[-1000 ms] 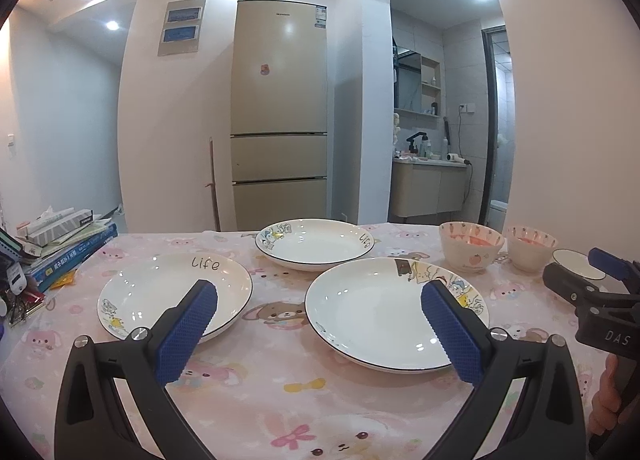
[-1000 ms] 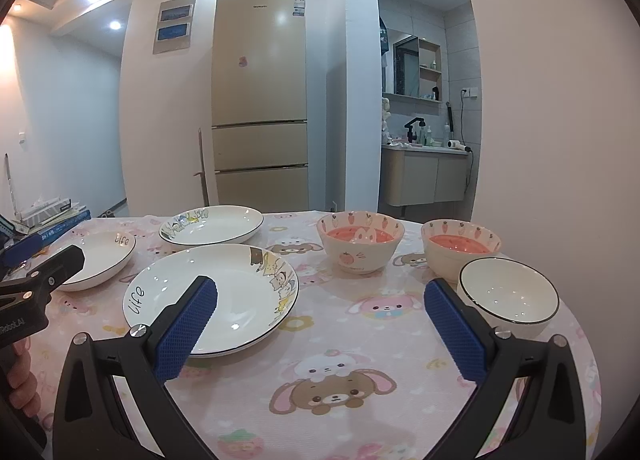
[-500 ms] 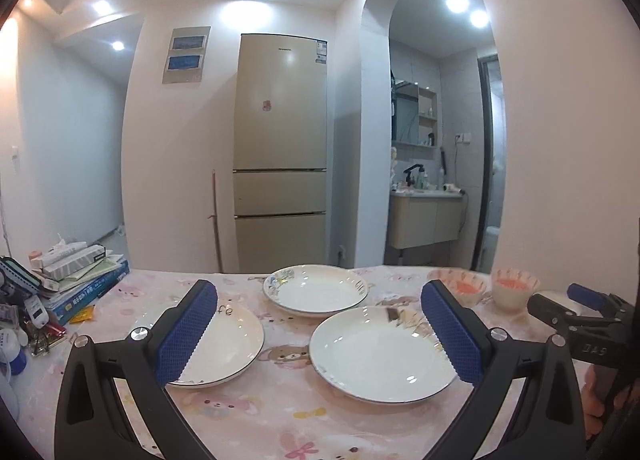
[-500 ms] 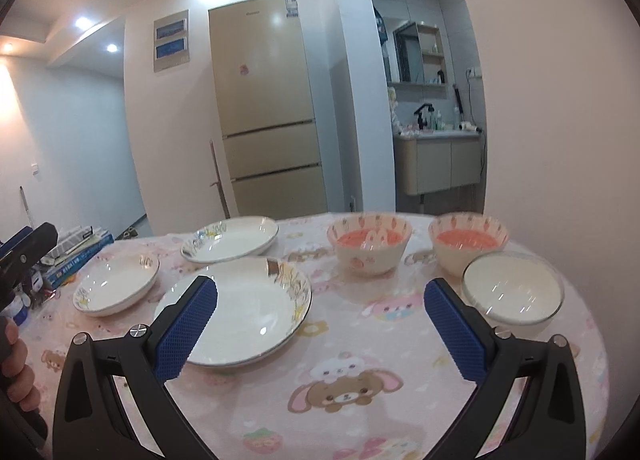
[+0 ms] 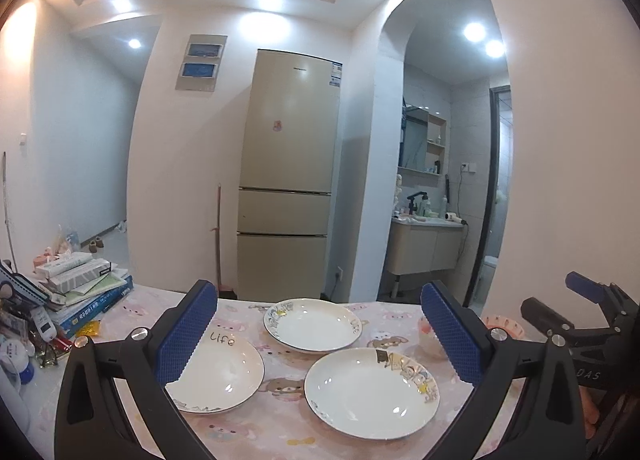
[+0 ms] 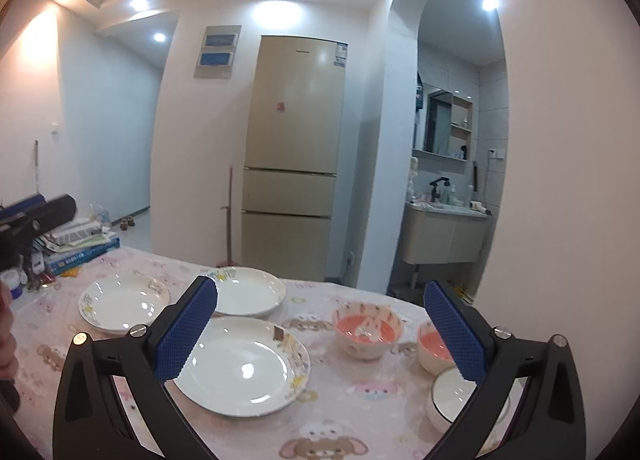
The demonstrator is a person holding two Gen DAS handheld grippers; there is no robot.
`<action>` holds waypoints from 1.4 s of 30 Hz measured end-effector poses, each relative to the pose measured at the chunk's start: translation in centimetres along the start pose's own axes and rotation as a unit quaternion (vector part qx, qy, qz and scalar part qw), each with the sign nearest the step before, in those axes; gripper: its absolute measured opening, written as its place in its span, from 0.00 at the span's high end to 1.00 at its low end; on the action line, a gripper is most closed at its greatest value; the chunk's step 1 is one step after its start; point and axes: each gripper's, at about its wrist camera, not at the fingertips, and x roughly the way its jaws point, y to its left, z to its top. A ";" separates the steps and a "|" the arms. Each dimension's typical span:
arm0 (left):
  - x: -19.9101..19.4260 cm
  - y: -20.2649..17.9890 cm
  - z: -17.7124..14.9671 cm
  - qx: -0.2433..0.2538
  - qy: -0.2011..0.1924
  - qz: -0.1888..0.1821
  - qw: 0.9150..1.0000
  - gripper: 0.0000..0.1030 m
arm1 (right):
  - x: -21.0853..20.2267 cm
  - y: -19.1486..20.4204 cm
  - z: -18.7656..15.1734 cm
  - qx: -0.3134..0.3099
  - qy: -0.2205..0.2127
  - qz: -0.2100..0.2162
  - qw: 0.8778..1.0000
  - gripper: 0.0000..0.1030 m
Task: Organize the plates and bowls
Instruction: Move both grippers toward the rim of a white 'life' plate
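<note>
Both your left claw [image 5: 318,334] and right claw [image 6: 320,334] are spread wide, holding nothing, above the counter [image 6: 340,412]. Three glazed plates [image 5: 370,392] lie apart; three round bowls [image 6: 367,330] sit to their right. Smooth ceramic rims could slip from a shallow pinch.

white plates [image 5: 371,393], pink cartoon tablecloth [image 5: 280,424]

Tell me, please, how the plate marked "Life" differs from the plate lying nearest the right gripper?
The "Life" plate carries handwritten lettering at its far rim, while the nearest plate bears cartoon pictures on its right rim. The "Life" plate sits toward the table's left side by the stacked books; the nearest plate sits centrally, beside the pink bowl. Both are white, shallow, empty and lie flat on the tablecloth.
</note>
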 end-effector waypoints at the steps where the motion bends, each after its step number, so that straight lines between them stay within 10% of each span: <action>1: 0.3 -0.1 0.1 0.001 -0.006 0.004 1.000 0.00 | -0.1 -0.2 0.2 0.008 -0.010 -0.001 1.000 0.00; 42: 9.6 0.9 -7.8 0.017 0.048 0.001 0.999 0.00 | 9.7 -1.8 -5.8 0.078 0.041 -0.006 0.996 0.00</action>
